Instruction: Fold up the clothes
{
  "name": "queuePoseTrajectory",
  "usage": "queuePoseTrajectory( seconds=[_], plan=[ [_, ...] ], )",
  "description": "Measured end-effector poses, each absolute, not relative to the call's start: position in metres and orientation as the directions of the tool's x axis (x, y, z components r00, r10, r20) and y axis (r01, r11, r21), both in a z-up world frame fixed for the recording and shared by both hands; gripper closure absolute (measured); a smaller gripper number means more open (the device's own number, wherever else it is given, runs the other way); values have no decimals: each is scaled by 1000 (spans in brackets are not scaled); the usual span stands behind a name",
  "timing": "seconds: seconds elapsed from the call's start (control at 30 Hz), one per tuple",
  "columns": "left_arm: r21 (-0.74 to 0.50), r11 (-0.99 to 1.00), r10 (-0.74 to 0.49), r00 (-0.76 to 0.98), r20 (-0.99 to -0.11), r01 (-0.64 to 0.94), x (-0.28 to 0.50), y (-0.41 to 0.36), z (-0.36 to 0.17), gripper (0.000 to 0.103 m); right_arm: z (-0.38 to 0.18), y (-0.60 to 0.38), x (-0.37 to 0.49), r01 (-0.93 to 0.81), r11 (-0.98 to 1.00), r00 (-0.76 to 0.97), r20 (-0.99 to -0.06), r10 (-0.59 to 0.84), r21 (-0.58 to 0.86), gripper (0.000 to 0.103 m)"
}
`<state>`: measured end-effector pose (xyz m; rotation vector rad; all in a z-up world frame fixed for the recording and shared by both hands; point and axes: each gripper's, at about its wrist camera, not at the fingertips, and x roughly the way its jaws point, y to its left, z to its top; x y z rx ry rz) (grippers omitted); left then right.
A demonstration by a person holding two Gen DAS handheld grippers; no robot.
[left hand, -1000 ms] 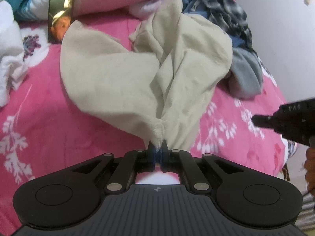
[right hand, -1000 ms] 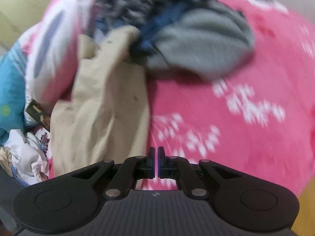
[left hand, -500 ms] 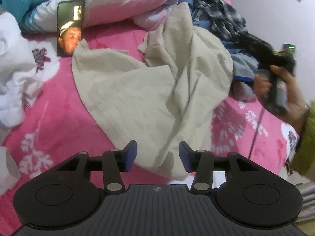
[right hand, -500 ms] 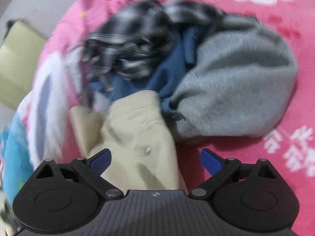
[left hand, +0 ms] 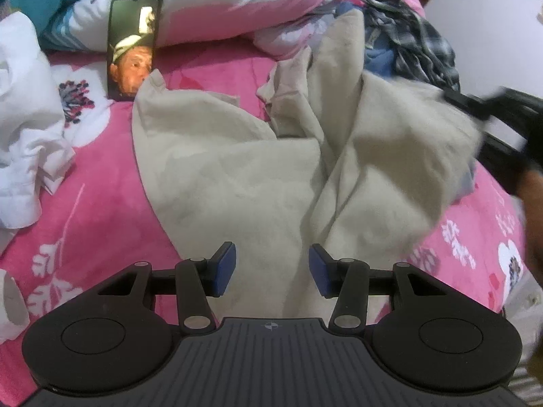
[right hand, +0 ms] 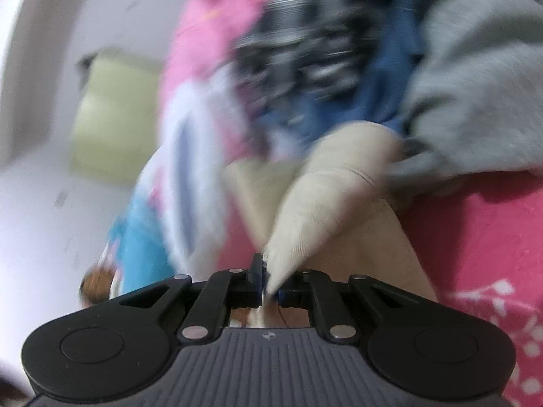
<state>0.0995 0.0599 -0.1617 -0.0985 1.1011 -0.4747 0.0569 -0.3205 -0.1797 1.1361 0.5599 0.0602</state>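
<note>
A crumpled beige garment (left hand: 237, 176) lies spread on the pink flowered bedsheet (left hand: 85, 210). My left gripper (left hand: 271, 268) hovers just above its near edge, open, with cloth under the gap but not pinched. In the right wrist view my right gripper (right hand: 269, 285) is closing its jaws on a raised fold of the beige garment (right hand: 322, 196), and the cloth sits pinched between the pads. That view is blurred. In the left wrist view the far right side of the garment is lifted and smeared, beside a person's hand (left hand: 532, 196).
A pile of clothes lies beyond the beige one: a plaid shirt (left hand: 417, 40), a blue piece (right hand: 383, 95) and a grey garment (right hand: 475, 84). A phone (left hand: 134, 47) leans on a pillow (left hand: 237, 3). White clothes (left hand: 23, 129) lie at the left.
My left gripper let go of the beige hem, opened and drew back a little. My right gripper swung to the garment's far side, opened wide, then closed on a fold of it.
</note>
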Motion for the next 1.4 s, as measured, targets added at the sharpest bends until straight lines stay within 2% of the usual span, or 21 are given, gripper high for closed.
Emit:
queuePoseTrajectory(
  seconds=[0.07, 0.17, 0.4, 0.53, 0.73, 0.8, 0.9, 0.93, 0.97, 1.07, 1.13, 1.33, 1.4],
  plan=[
    [-309, 898, -414, 363, -835, 312, 99, 60, -159, 56, -165, -302, 41, 186, 493, 828, -406, 387, 850, 94],
    [-290, 907, -391, 353, -850, 306, 98, 58, -160, 56, -154, -270, 13, 141, 591, 740, -481, 470, 794, 94],
    [-267, 915, -365, 344, -865, 302, 94, 54, -154, 56, -192, -216, -28, 142, 735, 514, -684, 517, 663, 94],
    [-272, 897, -389, 330, -860, 348, 93, 38, -150, 56, -210, -189, -43, 79, 798, 450, -736, 507, 598, 94],
    [-276, 850, -438, 311, -843, 449, 85, 9, -140, 55, -214, -182, -53, 97, 832, 453, -769, 451, 546, 93],
    [-268, 839, -442, 306, -843, 474, 84, 0, -140, 55, -219, -187, -58, 159, 823, 458, -780, 427, 545, 91],
    [-258, 817, -459, 309, -833, 516, 87, -9, -137, 55, -231, -213, -69, 336, 707, 485, -758, 436, 622, 73],
    [-253, 807, -466, 314, -827, 534, 90, -14, -135, 55, -236, -224, -77, 404, 633, 507, -738, 446, 660, 59],
    [-246, 796, -476, 320, -819, 553, 94, -19, -133, 55, -241, -234, -86, 459, 548, 542, -709, 451, 699, 51],
    [-229, 763, -508, 342, -791, 605, 109, -37, -127, 55, -258, -260, -112, 560, 252, 664, -610, 433, 789, 42],
    [-215, 737, -534, 358, -766, 640, 123, -54, -123, 50, -274, -269, -121, 581, 89, 722, -563, 403, 809, 41],
    [-71, 669, -545, 424, -723, 740, 171, -113, -113, 40, -307, -267, -115, 592, -76, 754, -519, 403, 802, 42],
    [-49, 659, -543, 430, -721, 750, 189, -131, -114, 38, -311, -265, -115, 581, -132, 785, -511, 350, 803, 43]
  ],
)
